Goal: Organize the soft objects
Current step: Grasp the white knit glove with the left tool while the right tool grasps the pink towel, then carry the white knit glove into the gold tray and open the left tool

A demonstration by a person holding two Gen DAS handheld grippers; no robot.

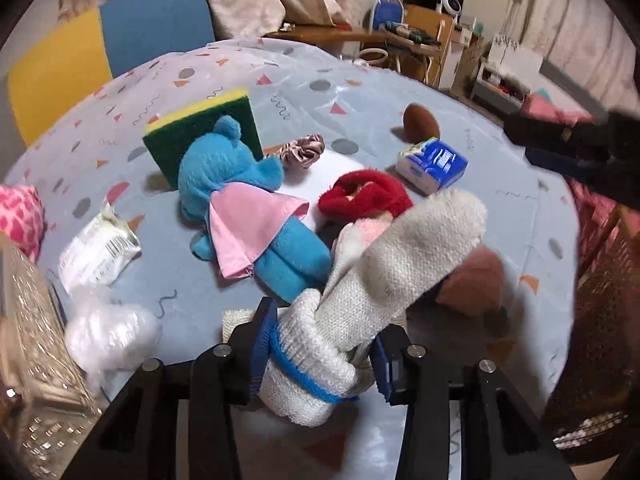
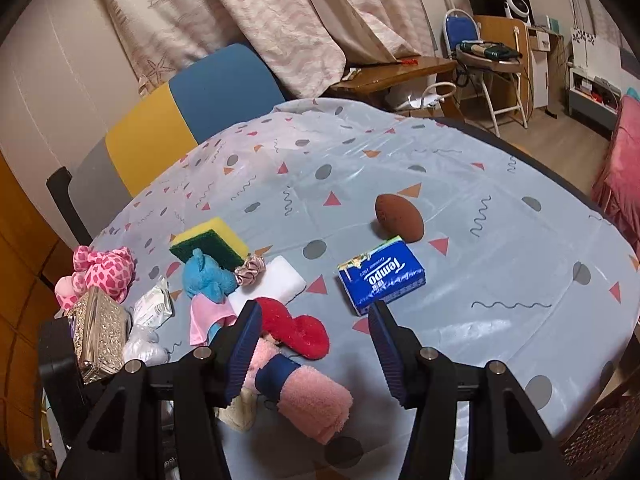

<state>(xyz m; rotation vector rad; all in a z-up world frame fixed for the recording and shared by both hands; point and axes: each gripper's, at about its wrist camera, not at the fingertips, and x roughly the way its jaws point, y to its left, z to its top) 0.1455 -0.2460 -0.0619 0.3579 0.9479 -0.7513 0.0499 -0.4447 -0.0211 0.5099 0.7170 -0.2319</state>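
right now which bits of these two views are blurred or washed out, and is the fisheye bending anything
Left wrist view: the white knit glove clamped in the left gripper is smeared at its far end, the right gripper is a dark blur at the right edge, and the tablecloth shows pale glare. Right wrist view: sharp, the Tempo tissue pack readable, the table rim bowed by the fisheye.

The white knit glove [image 1: 400, 256] hides most of the pink towel roll [image 1: 472, 280]; the pink spotted plush [image 1: 20, 216] is cut off at the left edge.
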